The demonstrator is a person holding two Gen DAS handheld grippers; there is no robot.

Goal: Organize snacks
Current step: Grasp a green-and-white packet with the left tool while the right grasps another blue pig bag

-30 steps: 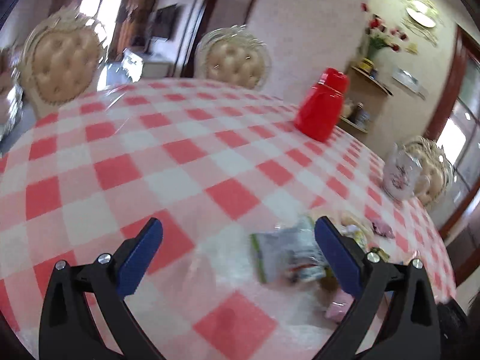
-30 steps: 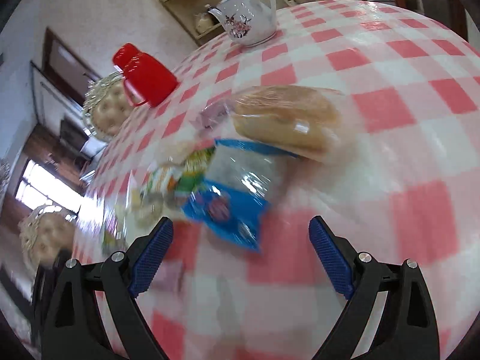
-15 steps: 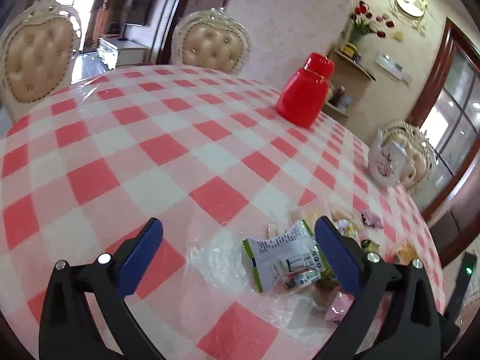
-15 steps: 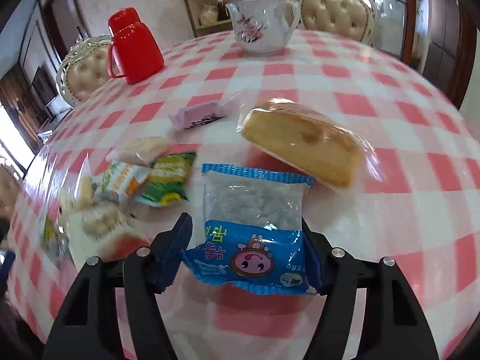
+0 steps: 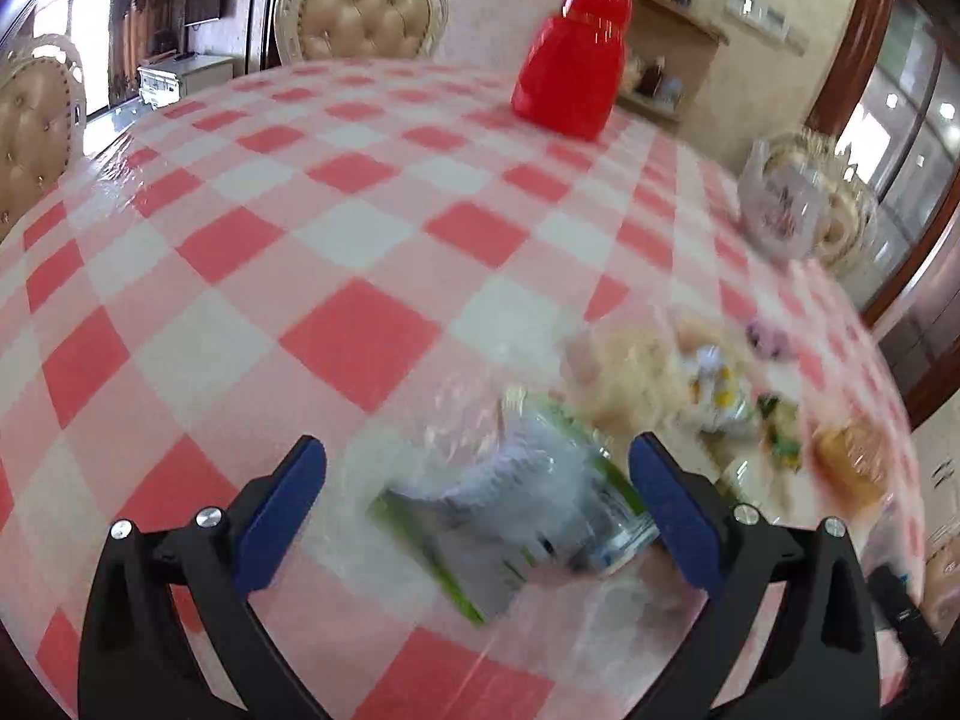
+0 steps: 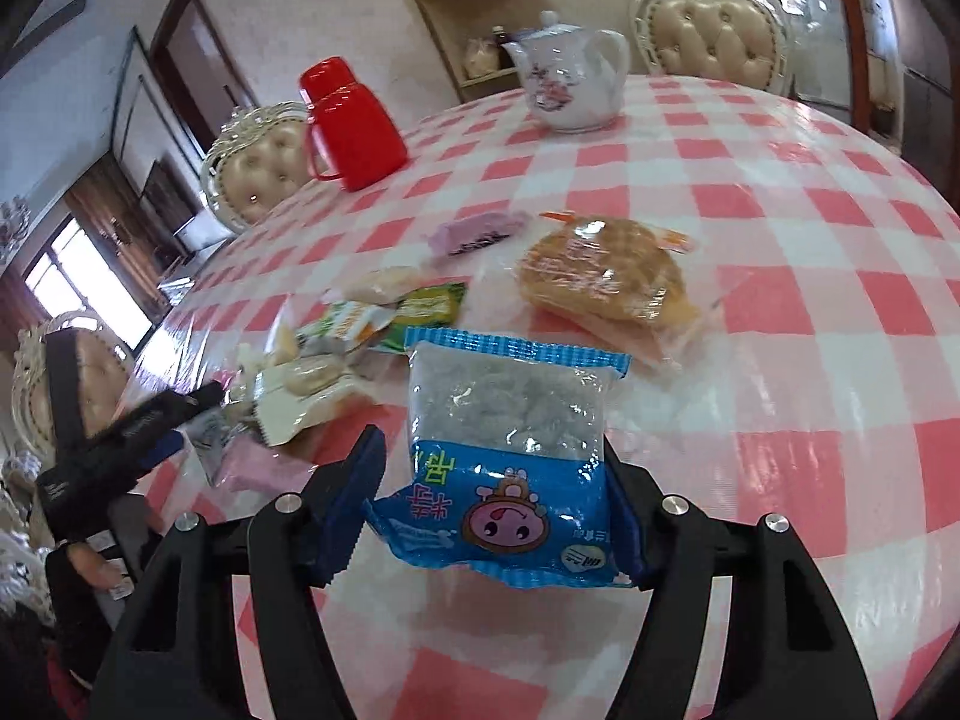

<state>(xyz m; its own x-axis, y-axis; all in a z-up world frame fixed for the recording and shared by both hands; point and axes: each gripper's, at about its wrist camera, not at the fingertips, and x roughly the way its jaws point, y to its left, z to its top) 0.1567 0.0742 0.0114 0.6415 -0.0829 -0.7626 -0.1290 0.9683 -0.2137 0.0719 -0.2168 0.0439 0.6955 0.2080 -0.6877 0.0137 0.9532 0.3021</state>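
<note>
The right gripper [image 6: 489,510] clamps the blue packet [image 6: 504,462] above the desk [image 6: 780,360]; keep the squeeze gentle. The left gripper [image 5: 477,489], fingers apart, straddles the green packet [image 5: 516,504]; centre it before closing.

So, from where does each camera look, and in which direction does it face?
Left wrist: sits on the left claw, faces across the checked table toward the blurred green snack packet; both open fingers show.
Right wrist: sits on the right claw, faces the snack pile; its fingers grip the blue snack packet, and the left claw shows at the left edge.
Shared: red jug, teapot, wrapped bread.
</note>
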